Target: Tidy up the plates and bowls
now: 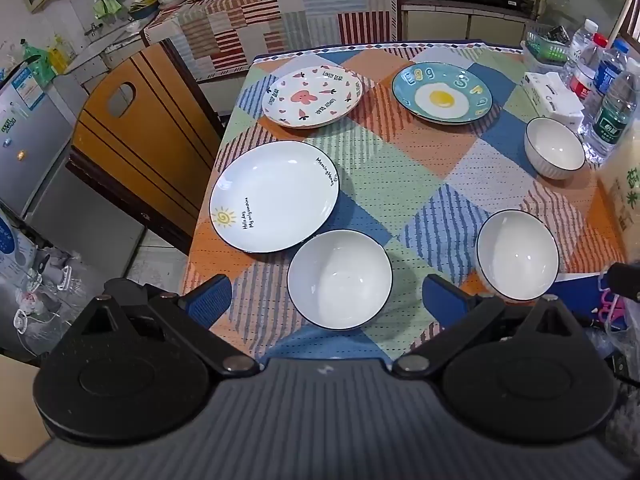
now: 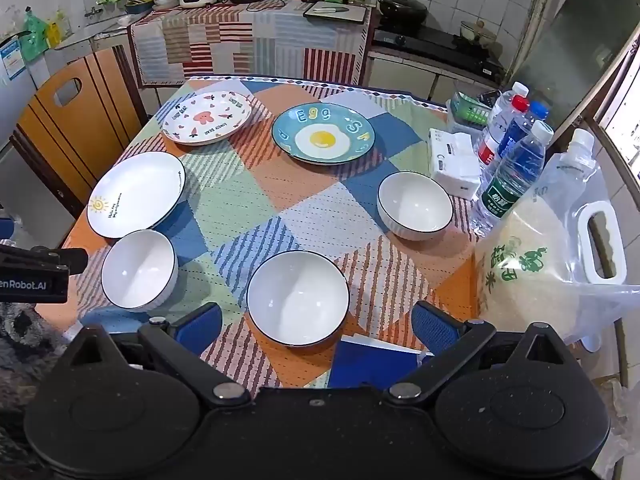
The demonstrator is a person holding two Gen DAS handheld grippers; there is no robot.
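Observation:
Three plates and three white bowls sit apart on the patchwork tablecloth. A white sun plate [image 1: 274,196] [image 2: 136,194] lies at the left, a pink bear plate [image 1: 312,96] [image 2: 207,117] at the far left, a blue egg plate [image 1: 442,92] [image 2: 323,133] at the far middle. One bowl [image 1: 339,279] [image 2: 139,270] sits near the left gripper [image 1: 326,300], which is open and empty above the front edge. A second bowl [image 1: 517,255] [image 2: 298,298] sits between the fingers' line of the open, empty right gripper [image 2: 316,326]. A third bowl [image 1: 554,148] [image 2: 415,205] stands at the right.
Water bottles [image 2: 512,160], a tissue pack [image 2: 454,164] and a rice bag [image 2: 536,264] crowd the table's right side. A blue booklet [image 2: 368,360] lies at the front edge. A wooden chair [image 1: 136,132] stands left of the table. The kitchen counter [image 2: 256,36] is behind.

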